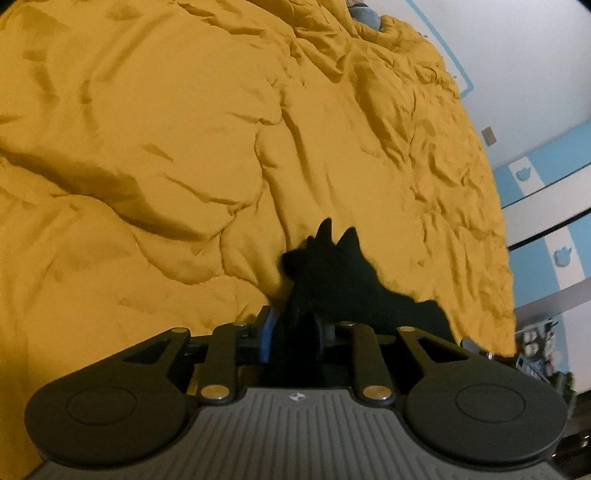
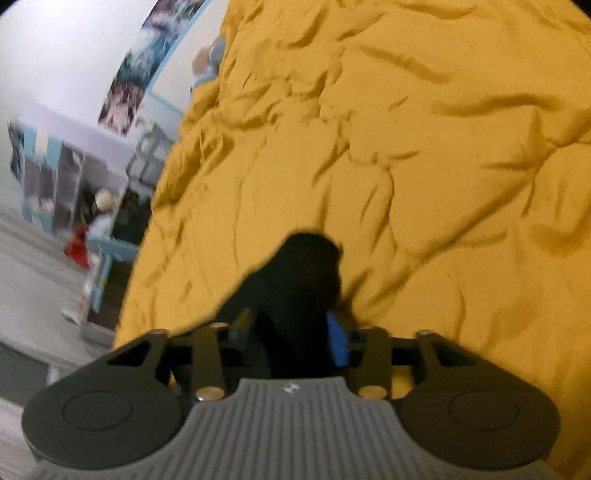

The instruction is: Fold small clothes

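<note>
A small black garment (image 1: 340,273) is bunched between the jaws of my left gripper (image 1: 295,325), which is shut on it above the yellow bedspread (image 1: 184,147). The cloth trails off to the right in that view. In the right wrist view my right gripper (image 2: 295,332) is also shut on black cloth (image 2: 299,269), which sticks up past the fingers in a rounded lump. A blue pad (image 2: 338,341) shows at its right finger. The right wrist view is blurred. Most of the garment is hidden by the grippers.
The rumpled yellow bedspread (image 2: 443,147) fills both views. A blue-and-white wall (image 1: 546,184) lies beyond the bed's right edge. Shelves and clutter (image 2: 74,184) and the floor lie past the bed's left edge. A blue soft item (image 1: 364,14) sits at the far end.
</note>
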Demonstrator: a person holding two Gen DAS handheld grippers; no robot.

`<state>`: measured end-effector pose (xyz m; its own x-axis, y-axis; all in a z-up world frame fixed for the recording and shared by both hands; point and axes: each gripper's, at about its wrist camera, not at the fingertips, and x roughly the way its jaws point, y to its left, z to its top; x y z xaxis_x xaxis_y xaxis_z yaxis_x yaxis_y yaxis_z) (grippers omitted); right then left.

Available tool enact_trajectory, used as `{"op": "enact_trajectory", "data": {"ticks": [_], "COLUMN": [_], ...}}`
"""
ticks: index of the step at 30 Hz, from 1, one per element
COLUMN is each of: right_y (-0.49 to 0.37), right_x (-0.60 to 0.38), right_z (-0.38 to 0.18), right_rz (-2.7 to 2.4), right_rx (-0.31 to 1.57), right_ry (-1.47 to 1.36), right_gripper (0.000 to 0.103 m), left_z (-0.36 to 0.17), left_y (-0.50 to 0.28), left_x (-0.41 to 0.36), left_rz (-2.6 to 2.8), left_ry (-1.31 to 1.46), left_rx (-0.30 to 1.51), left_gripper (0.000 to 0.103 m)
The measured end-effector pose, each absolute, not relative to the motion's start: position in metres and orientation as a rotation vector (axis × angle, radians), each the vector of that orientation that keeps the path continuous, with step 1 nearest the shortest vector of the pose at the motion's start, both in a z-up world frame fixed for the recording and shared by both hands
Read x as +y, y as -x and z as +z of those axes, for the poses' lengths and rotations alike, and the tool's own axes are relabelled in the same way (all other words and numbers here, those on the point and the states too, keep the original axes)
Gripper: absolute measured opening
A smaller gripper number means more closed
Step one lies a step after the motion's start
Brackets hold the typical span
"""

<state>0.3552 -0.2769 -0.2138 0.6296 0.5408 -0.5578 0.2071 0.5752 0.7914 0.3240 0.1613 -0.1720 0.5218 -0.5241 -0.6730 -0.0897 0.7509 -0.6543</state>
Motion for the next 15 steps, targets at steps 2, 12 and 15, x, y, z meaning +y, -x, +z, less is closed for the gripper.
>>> {"op": "enact_trajectory", "data": {"ticks": [2,12,15], "right_y": [-0.372,-0.390,-0.401], "right_x": [-0.282,-0.260,-0.241], "right_z": [-0.223,-0.181,-0.168], "right_rz": [0.229,0.449,0.383], "right_rx": [0.941,0.786,0.822], "right_ry": [-1.034,-0.794,-0.536], "right_gripper": [0.058,0.017,0.016], "left_z": [-0.174,-0.167,-0.166], "left_y": [-0.327,-0.329,-0.334], "left_x": [0.164,0.157,0.157], "left_rz": [-0.287,-0.337,-0.309], "left_ry": [0.728,0.725,0.698], "left_rx": [1.012,0.967,0.977], "left_gripper": [0.033,0.017,0.016]}}
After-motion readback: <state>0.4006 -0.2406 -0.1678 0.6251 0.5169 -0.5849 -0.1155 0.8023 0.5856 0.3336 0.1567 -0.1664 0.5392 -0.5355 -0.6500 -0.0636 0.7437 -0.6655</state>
